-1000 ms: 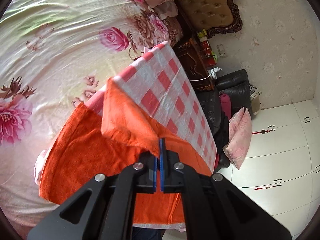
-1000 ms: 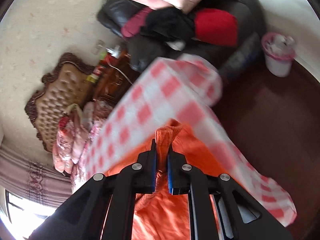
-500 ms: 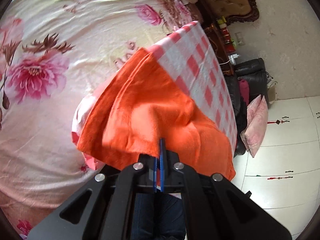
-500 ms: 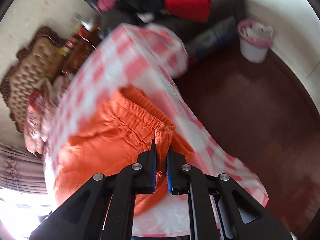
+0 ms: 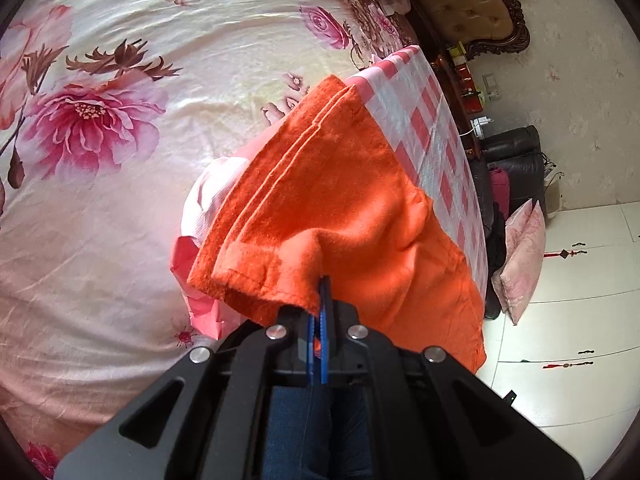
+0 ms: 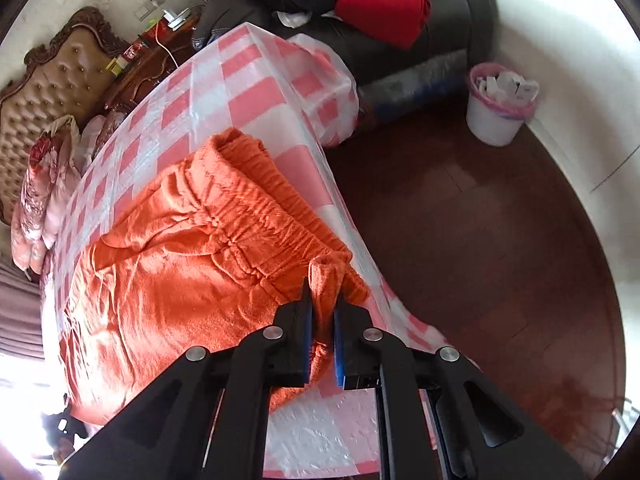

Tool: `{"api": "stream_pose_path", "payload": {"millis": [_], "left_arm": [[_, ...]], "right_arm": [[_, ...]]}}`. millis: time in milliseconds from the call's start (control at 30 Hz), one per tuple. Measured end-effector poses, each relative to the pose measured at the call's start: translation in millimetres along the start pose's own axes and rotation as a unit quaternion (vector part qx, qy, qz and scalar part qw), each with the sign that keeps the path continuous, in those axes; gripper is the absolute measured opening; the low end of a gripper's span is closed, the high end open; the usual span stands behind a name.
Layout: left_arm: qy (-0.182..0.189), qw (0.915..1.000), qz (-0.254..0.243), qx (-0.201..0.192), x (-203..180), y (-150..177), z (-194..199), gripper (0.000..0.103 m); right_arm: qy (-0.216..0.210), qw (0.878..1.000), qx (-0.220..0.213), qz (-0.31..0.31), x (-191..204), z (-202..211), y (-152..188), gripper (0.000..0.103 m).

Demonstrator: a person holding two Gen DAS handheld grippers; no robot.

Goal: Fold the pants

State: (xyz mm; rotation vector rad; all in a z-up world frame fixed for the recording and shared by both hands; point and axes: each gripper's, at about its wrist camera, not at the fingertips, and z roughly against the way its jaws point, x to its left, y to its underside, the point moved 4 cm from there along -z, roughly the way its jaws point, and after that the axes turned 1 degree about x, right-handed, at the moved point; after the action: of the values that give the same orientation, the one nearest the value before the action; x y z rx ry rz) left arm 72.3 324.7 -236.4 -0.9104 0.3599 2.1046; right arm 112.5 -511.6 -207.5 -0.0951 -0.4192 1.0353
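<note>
Orange pants point(image 5: 352, 200) lie folded on a table with a pink-and-white checked cloth point(image 5: 436, 132). My left gripper point(image 5: 322, 304) is shut on the hem end of the pants, near the table's left side. In the right wrist view the pants point(image 6: 180, 272) spread flat with the gathered elastic waistband point(image 6: 256, 216) toward the table's edge. My right gripper point(image 6: 322, 312) is shut on a bunched corner of the waistband, and the checked cloth point(image 6: 248, 72) shows beyond it.
A bed with a floral sheet point(image 5: 140, 100) lies left of the table. A dark sofa piled with clothes point(image 6: 360, 4) and a white bin point(image 6: 498, 108) stand on the dark floor point(image 6: 480, 260) beyond the table. A wooden nightstand point(image 6: 148, 60) is by the headboard.
Both grippers have lowered with the pants. The raised cloth has come down and now lies flatter on the table, with the leg end laid over in layers.
</note>
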Motion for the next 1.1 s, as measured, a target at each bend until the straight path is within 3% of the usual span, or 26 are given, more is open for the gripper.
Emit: {"api": "stream_pose_path", "payload": {"millis": [67,133,167,300,333,367,433,533,600,667,767,800,867,933,1000,1100], "left_arm": [[0.002,0.9999,0.009,-0.009,5,-2,2,0.003],[0.018,0.9994,0.027,-0.013,11,-4,7,0.024],[0.028,0.9986,0.038,-0.022,14,-6,11,0.028],[0.043,0.9973,0.052,-0.028,20,-13,17,0.027],[0.042,0.9976,0.048,-0.024,20,-15,15,0.015],[0.034,0.9984,0.04,-0.02,18,-15,12,0.008],[0.015,0.9993,0.022,-0.026,12,-18,12,0.006],[-0.044,0.9955,-0.026,-0.08,3,-20,32,0.006],[-0.074,0.995,-0.032,-0.058,12,-16,23,0.008],[-0.066,0.9953,-0.042,-0.057,14,-16,24,0.01],[-0.077,0.9912,-0.067,-0.085,3,-26,38,0.032],[-0.102,0.9862,-0.087,-0.097,-4,-33,40,0.037],[-0.134,0.9688,-0.167,-0.124,-28,-51,38,0.038],[-0.15,0.955,-0.226,-0.12,-47,-70,22,0.037],[-0.181,0.9331,-0.289,-0.114,-61,-86,1,0.037],[-0.207,0.911,-0.344,-0.094,-76,-100,-26,0.037]], "right_arm": [[0.023,0.999,-0.001,0.025,5,-1,2,0.009],[0.043,0.998,-0.003,0.037,8,-2,2,0.009],[0.047,0.998,-0.003,0.037,9,-3,2,0.009],[0.076,0.996,-0.009,0.055,17,-5,4,0.012],[0.08,0.995,-0.01,0.057,17,-6,3,0.012],[0.088,0.994,-0.012,0.06,19,-7,3,0.012],[0.11,0.992,-0.017,0.067,22,-8,4,0.012],[0.143,0.986,-0.023,0.077,29,-8,7,0.012],[0.158,0.984,-0.026,0.084,31,-9,8,0.012],[0.163,0.983,-0.025,0.084,32,-10,7,0.013],[0.166,0.982,-0.023,0.084,31,-11,6,0.014],[0.167,0.982,-0.022,0.084,32,-11,6,0.014],[0.168,0.982,-0.021,0.084,32,-10,6,0.014],[0.169,0.982,-0.02,0.084,33,-11,6,0.014],[0.171,0.981,-0.019,0.084,34,-11,6,0.014],[0.169,0.982,-0.02,0.083,34,-11,6,0.014]]}}
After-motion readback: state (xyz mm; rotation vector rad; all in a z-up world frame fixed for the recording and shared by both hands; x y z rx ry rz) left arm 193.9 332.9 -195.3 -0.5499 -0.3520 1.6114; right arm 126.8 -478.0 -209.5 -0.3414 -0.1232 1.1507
